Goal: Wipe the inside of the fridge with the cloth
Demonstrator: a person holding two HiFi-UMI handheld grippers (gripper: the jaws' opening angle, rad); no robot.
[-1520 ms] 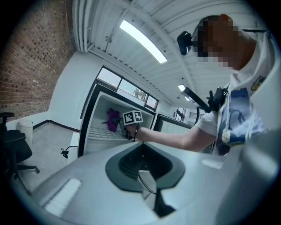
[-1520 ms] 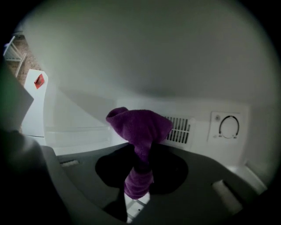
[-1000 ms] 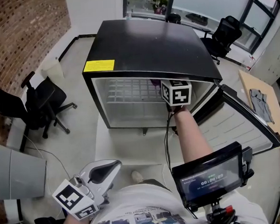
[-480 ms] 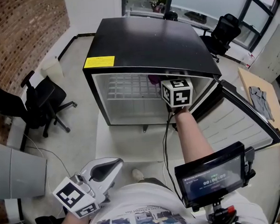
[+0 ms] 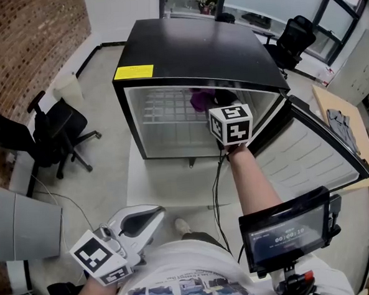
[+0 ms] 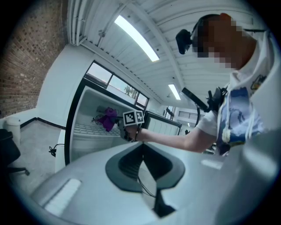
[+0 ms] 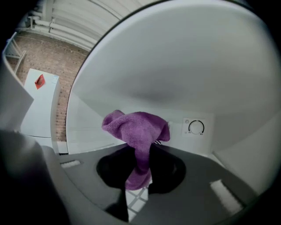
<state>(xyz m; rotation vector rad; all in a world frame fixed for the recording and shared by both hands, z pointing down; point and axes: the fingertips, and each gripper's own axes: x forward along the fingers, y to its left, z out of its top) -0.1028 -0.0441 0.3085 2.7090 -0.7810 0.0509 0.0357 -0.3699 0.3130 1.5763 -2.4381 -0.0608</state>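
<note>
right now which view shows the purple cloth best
The right gripper view: the purple microfibre cloth fills the centre, pinched in the right gripper. The head view shows a purple patch inside the black mini fridge; the left gripper view shows it small and far.

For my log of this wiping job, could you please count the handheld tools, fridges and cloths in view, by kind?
Tools: 2 (left tool, right tool)
Fridge: 1
Purple cloth: 1
Total: 4
</note>
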